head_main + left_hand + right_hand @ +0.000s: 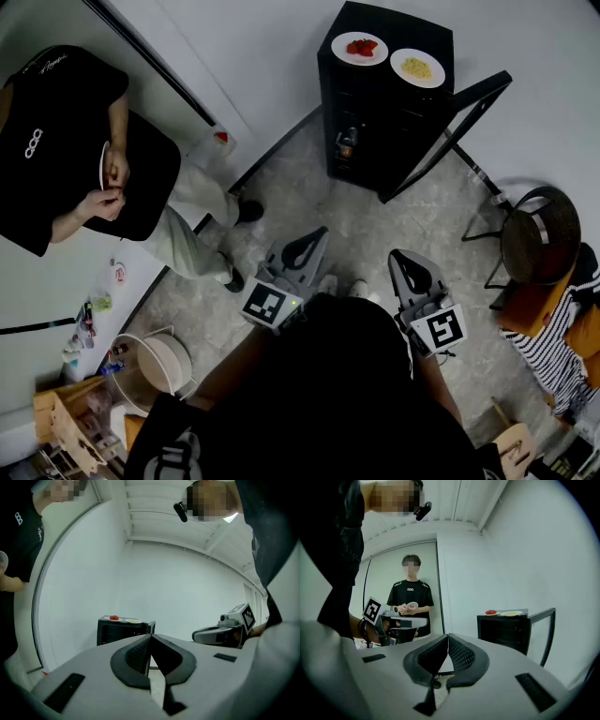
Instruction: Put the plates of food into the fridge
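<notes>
A black mini fridge (389, 122) stands by the far wall with its door (459, 127) swung open to the right. On its top sit a white plate of red food (360, 48) and a white plate of yellow food (417, 67). My left gripper (317, 236) and right gripper (399, 257) are held side by side well short of the fridge, both shut and empty. The left gripper view shows its jaws (151, 638) pressed together, with the fridge (123, 630) small and far off. In the right gripper view the jaws (447, 637) are closed too, and both plates (501, 613) show at the right.
A person in a black shirt (75, 141) stands at the left and holds a small white object. A black round chair (539, 234) stands at the right beside striped cloth (558, 328). A white bucket (159, 361) and a wooden crate (70, 422) are at the lower left.
</notes>
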Demonstrator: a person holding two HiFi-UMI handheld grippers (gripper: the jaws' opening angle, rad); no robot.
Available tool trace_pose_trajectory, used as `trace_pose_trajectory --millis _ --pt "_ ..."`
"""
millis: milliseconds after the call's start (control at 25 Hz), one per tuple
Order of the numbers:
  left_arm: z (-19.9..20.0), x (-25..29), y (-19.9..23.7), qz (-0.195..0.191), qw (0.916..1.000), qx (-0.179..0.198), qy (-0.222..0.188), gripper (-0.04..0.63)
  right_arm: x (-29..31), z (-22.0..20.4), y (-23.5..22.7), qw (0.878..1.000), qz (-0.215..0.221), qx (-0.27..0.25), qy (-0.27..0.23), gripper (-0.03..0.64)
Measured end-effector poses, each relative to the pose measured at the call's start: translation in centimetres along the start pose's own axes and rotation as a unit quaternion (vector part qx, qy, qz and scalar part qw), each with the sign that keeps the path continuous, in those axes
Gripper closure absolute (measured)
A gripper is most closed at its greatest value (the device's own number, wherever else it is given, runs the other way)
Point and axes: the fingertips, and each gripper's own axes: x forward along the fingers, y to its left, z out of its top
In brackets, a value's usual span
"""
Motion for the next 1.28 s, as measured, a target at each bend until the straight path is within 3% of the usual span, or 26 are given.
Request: trace_pose_trajectory --millis 320,600,880,1280 --pt "-0.1 0.5 -1.4 0.008 0.9999 0.01 0.009 0.572 -1.4 -0.2 -1.1 1.0 0.007 0.01 0.004 0.591" --pt "0.0 1.5 -2.4 0.036 0.9991 0.0 0.023 0.572 -2.4 -0.8 -2.9 0.999 0.024 0.026 0.003 0.589" --pt "-0.3 1.9 -4.1 0.055 0.9978 0.017 0.032 0.572 -3.5 -1.2 -4.8 0.998 0.045 0.034 -0.006 0.589" --pt "-0.1 3.7 -5.5 0.046 0.998 0.031 0.03 0.572 -4.5 -1.0 -6.4 0.998 0.039 0.039 -0.032 0.589"
